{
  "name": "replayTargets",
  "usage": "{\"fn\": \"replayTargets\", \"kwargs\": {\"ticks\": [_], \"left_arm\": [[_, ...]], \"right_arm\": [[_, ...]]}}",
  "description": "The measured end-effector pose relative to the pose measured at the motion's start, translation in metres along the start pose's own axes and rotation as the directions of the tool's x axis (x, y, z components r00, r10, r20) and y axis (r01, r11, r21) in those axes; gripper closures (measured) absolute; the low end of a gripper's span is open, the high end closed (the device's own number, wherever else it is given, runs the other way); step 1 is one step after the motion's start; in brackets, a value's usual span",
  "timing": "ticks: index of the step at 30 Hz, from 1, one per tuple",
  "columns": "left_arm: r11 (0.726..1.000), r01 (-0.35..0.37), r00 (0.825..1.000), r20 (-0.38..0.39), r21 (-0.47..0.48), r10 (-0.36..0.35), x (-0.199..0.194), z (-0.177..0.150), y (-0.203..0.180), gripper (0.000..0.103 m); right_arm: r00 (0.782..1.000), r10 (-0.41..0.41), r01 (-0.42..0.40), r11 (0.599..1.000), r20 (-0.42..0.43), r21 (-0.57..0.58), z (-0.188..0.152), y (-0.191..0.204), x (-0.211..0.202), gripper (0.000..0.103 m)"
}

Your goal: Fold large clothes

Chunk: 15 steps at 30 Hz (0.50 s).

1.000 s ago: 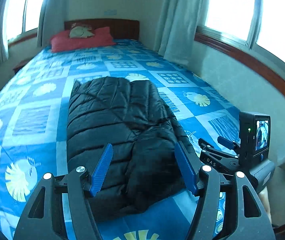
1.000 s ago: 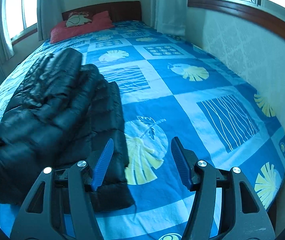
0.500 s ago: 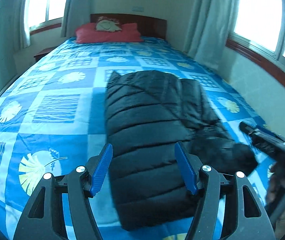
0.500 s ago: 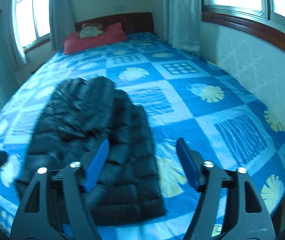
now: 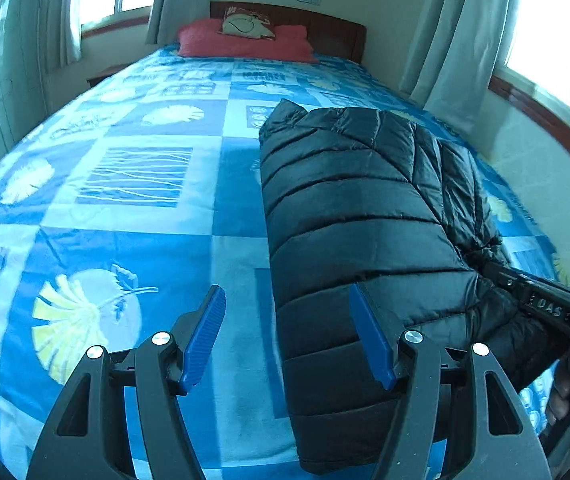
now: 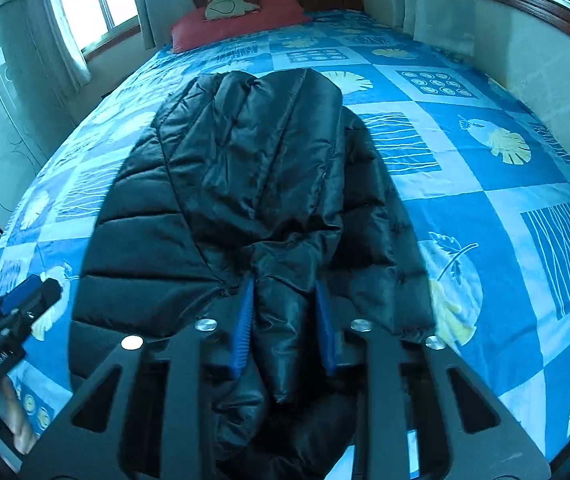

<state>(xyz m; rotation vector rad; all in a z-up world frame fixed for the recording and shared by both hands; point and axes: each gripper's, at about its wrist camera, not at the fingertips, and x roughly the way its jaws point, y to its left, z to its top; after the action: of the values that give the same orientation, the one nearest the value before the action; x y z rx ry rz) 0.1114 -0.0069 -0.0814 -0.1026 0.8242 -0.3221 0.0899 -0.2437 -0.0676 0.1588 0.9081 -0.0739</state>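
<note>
Swung in over the black puffer jacket (image 6: 245, 184), right gripper (image 6: 285, 332) jaws are closing on a fold to lift it, while left gripper (image 5: 285, 336) hangs released.

A bed (image 5: 133, 208) filled the room, covered by a blue bedspread (image 6: 465, 200) patterned in squares of pale leaves, wavy lines and dots. On it, toward the near end, lay a black quilted puffer jacket (image 5: 349, 216), folded lengthwise with its padded bands running across. At the far end, against the dark wooden headboard (image 5: 325, 36), a red pillow (image 5: 241, 44) rested with a small cream cushion (image 5: 247, 26) on top.
</note>
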Motion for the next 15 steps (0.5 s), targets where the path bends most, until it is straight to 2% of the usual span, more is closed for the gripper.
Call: {"fn": "replayTargets", "kwargs": {"ticks": [2,5,8,11,15], "left_arm": [[0.999,0.033,0.999,0.009,0.016,-0.033,0.001,0.003,-0.006,0.039],[0.997,0.040,0.999,-0.001,0.068,-0.040,0.012,0.004,-0.022,0.039],[0.995,0.064,0.997,-0.052,0.078,-0.060,0.038,-0.001,-0.030,0.037],[0.995,0.087,0.990,-0.111,0.043,-0.082,0.069,-0.006,-0.032,0.037],[0.996,0.087,0.989,-0.119,0.031,-0.082,0.079,-0.008,-0.032,0.037]], "right_arm": [[0.999,-0.034,0.034,0.999,0.001,0.008,0.000,-0.012,0.002,0.079],[0.996,-0.089,0.089,0.996,-0.016,0.007,-0.004,-0.031,0.017,0.079],[0.995,-0.090,0.091,0.995,-0.034,0.028,-0.010,-0.046,0.034,0.079],[0.996,-0.081,0.082,0.996,-0.028,0.040,-0.015,-0.054,0.051,0.079],[0.998,-0.063,0.063,0.997,-0.015,0.048,-0.014,-0.055,0.049,0.078]]}}
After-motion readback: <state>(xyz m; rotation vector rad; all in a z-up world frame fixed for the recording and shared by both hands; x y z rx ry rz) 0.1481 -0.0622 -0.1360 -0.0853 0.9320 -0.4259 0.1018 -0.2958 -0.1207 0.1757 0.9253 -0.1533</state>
